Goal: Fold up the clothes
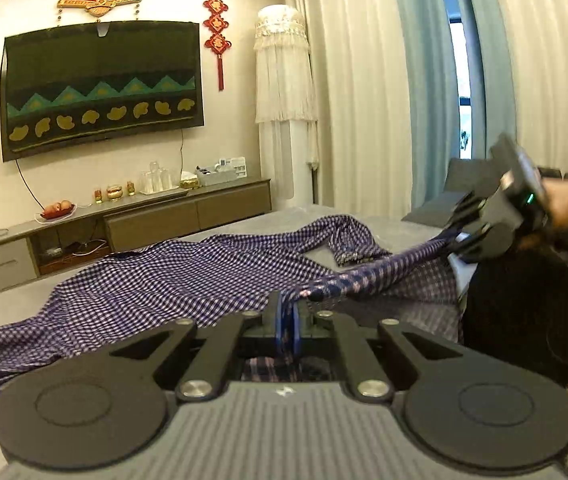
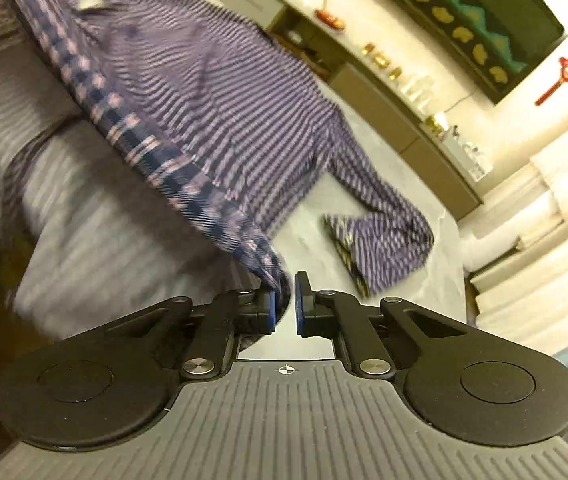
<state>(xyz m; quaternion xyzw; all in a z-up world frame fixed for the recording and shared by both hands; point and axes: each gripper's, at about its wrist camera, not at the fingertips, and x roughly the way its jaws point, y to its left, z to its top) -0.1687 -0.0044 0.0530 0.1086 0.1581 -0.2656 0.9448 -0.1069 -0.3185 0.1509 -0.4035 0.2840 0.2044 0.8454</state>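
My left gripper [image 1: 286, 322] is clenched on an edge of the checked shirt [image 1: 187, 276] spread over the grey bed [image 1: 15, 312]. My right gripper [image 2: 285, 304], blurred, seems slightly parted with cloth between its pads.

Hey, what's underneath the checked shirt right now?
The shirt lies spread over a grey bed, bare around its edges. One hem is lifted off it, pinched in the left gripper. Whatever lies beneath the spread cloth is covered.
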